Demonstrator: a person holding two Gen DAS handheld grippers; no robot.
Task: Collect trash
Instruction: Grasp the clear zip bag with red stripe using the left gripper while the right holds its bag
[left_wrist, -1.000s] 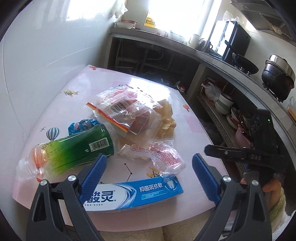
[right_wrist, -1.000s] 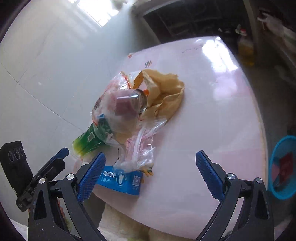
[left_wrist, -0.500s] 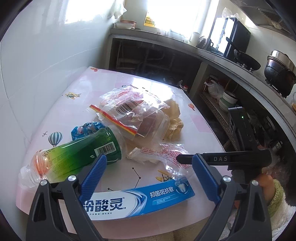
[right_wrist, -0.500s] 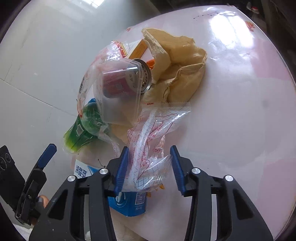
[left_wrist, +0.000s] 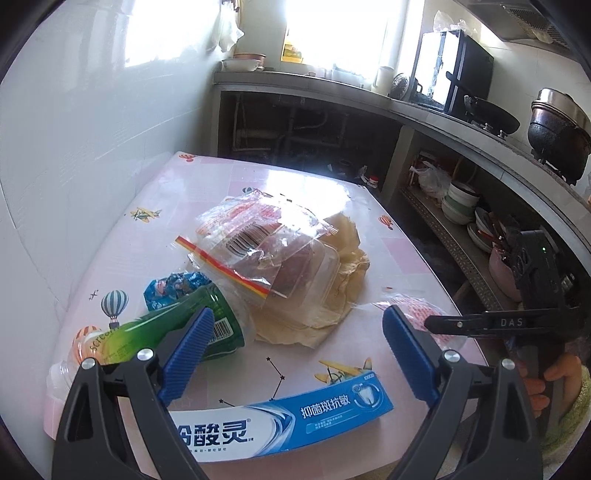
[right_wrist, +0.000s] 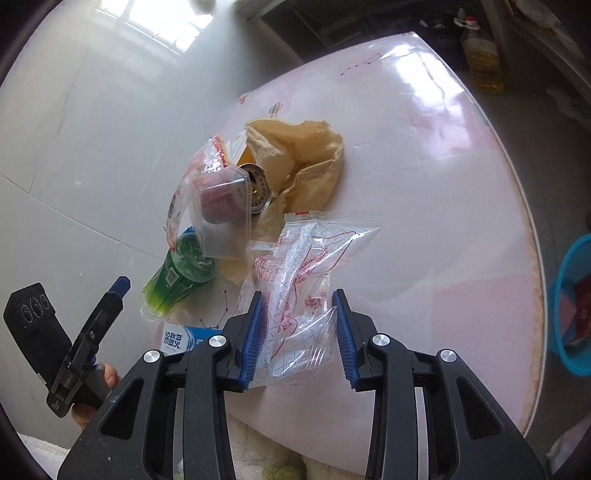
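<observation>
Crinkled clear plastic, printed in red, sits between my right tongs (right_wrist: 298, 334): the wrapper (right_wrist: 301, 291) is caught by its near end, both blue pads pressing its sides, the jaws having just been closing onto it. I judge the step in hand to be the pick-up of this one wrapper. Its far end reaches forward over the pink tabletop (right_wrist: 443, 206) towards the tan paper bag (right_wrist: 303, 158); whether that end rests on the surface I cannot tell.

My left tongs (left_wrist: 295, 354) stand wide apart and empty, above the blue toothpaste box (left_wrist: 280, 424) at the near edge, with the green bottle (left_wrist: 173, 336) just behind the left pad.

Remaining litter lies heaped mid-tabletop: a clear zip bag (left_wrist: 258, 251) over the paper bag, and a blue foil wrapper (left_wrist: 173, 291) beside the bottle.

Next move, in my judgement: lift the wrapper clear and carry it to the blue bin (right_wrist: 570, 306) on the floor at the right, which already holds something red. The thin film may slip, so the clamp should hold firm.
</observation>
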